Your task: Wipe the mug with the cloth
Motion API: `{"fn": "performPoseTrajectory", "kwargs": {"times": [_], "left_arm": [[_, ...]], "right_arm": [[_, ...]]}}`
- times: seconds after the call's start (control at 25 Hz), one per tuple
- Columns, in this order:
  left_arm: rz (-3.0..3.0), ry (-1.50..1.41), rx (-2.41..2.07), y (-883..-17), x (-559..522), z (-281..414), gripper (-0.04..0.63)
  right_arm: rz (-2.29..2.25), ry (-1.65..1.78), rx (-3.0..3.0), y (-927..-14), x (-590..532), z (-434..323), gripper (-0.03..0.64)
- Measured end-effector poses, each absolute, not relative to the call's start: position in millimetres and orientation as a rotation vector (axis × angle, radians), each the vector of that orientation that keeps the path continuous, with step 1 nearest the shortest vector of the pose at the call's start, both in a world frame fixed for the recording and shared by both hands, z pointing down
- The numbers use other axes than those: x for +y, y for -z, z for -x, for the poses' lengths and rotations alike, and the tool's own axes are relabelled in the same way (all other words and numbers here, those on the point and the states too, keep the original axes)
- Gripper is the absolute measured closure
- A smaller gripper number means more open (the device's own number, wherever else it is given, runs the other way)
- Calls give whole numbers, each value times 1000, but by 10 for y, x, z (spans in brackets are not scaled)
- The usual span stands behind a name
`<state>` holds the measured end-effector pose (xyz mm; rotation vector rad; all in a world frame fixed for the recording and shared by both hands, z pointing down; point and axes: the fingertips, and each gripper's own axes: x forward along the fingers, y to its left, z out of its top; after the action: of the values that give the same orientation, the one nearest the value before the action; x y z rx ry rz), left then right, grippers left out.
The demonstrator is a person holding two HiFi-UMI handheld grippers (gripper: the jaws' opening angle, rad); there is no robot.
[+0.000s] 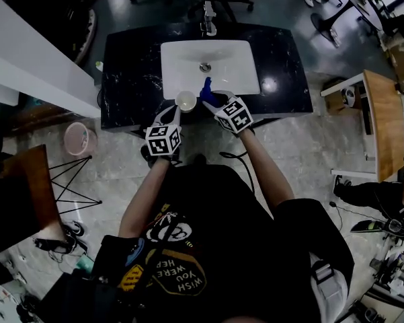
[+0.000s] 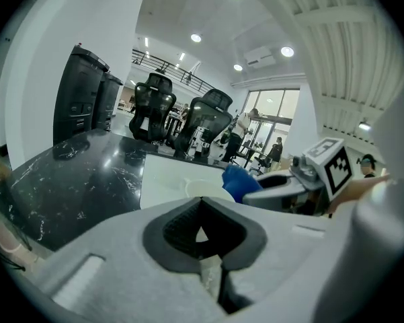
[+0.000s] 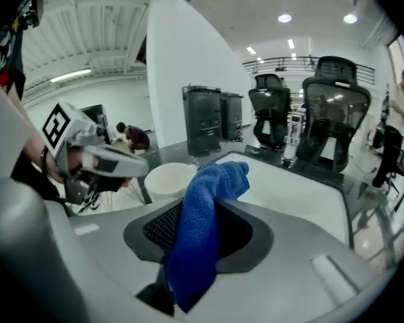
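A white mug [image 1: 186,100] hangs over the front left edge of the white sink [image 1: 235,62]. My left gripper [image 1: 177,112] is shut on it; in the left gripper view a white part of the mug [image 2: 209,269] sits pinched between the closed jaws, with the mug's rim just beyond. My right gripper [image 1: 214,100] is shut on a blue cloth [image 1: 206,90], whose free end stands up close beside the mug's right side. In the right gripper view the cloth [image 3: 200,214] drapes over the jaws, and the mug [image 3: 167,179] is just left of it.
The sink is set in a black marble counter [image 1: 128,79] with a faucet [image 1: 208,20] at the back. A pink bucket [image 1: 78,138] stands on the floor at left, a wooden table [image 1: 384,116] at right. Office chairs [image 3: 333,113] stand behind the counter.
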<state>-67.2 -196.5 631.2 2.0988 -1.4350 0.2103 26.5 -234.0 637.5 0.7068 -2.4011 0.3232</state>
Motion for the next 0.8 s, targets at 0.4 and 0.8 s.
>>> {"fn": "performPoseTrajectory", "kwargs": {"times": [0.4, 0.8], "left_arm": [[-2097, -196, -1433, -6311, -1967, 656, 594], [-2088, -169, -1434, -6306, -1958, 651, 594]], "right_arm": [[-415, -420, -2439, -6729, -1508, -80, 482], [-481, -294, -2349, -6660, -1830, 8, 485]]}}
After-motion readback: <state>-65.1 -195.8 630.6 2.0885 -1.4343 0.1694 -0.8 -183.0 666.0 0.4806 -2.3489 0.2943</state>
